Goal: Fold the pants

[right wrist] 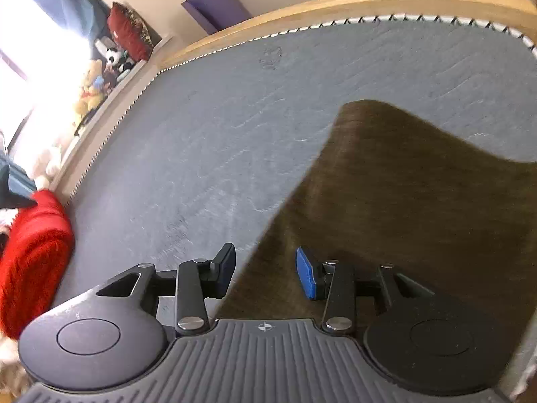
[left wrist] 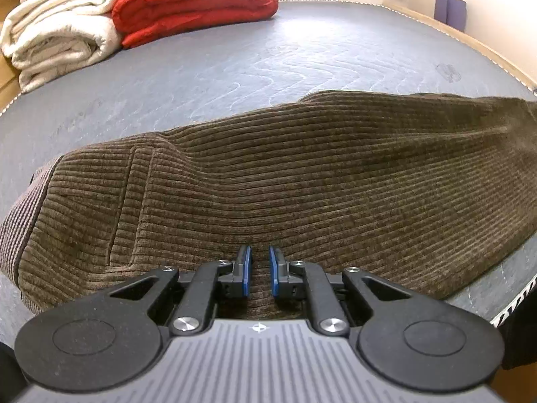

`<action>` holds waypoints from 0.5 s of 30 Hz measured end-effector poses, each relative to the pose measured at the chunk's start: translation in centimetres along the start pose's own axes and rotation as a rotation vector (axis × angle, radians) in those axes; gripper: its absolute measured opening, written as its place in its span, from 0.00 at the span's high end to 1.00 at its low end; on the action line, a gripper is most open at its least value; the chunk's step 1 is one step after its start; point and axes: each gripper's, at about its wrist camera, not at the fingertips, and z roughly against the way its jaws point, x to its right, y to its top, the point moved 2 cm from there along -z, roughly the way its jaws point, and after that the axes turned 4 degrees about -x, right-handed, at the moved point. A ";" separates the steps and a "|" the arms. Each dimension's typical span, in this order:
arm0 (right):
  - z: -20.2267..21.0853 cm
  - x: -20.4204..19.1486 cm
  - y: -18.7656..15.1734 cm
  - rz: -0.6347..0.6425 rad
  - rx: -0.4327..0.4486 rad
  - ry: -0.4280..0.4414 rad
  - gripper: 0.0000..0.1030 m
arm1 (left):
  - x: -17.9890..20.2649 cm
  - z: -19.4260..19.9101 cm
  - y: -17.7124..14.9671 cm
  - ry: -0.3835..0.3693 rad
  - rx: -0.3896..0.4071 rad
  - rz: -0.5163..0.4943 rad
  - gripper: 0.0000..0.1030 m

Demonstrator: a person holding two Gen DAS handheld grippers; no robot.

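Brown corduroy pants [left wrist: 302, 168] lie across the grey mattress [left wrist: 235, 67], waistband end at the left. My left gripper [left wrist: 260, 262] sits at their near edge, its blue pads close together with a ridge of the corduroy pinched between them. In the right wrist view the pants [right wrist: 402, 201] are blurred and fill the lower right. My right gripper [right wrist: 265, 262] hovers over their left edge with the jaws wide apart. Nothing is pressed between its pads; one fingertip [right wrist: 225, 265] is over the mattress [right wrist: 235, 134] and the other over the cloth.
A folded red blanket [left wrist: 194, 3] and a rolled white blanket [left wrist: 60, 30] lie at the mattress's far left. A wooden bed frame [right wrist: 335, 3] runs along the far edge. Stuffed toys [right wrist: 94, 84] sit on a ledge by the window, and a purple panel [right wrist: 214, 3] leans on the wall.
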 end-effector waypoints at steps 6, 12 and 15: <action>1.4 4.3 -1.1 0.007 -0.034 -0.091 0.58 | -0.9 0.0 0.4 -0.029 -0.026 0.047 0.86; 3.7 11.3 -2.5 -0.225 -0.068 -0.150 0.74 | -1.3 -0.3 0.9 -0.039 -0.049 0.076 0.86; 6.0 12.3 -2.4 -0.200 0.031 -0.244 0.76 | -1.2 -0.4 0.9 -0.034 -0.050 0.069 0.86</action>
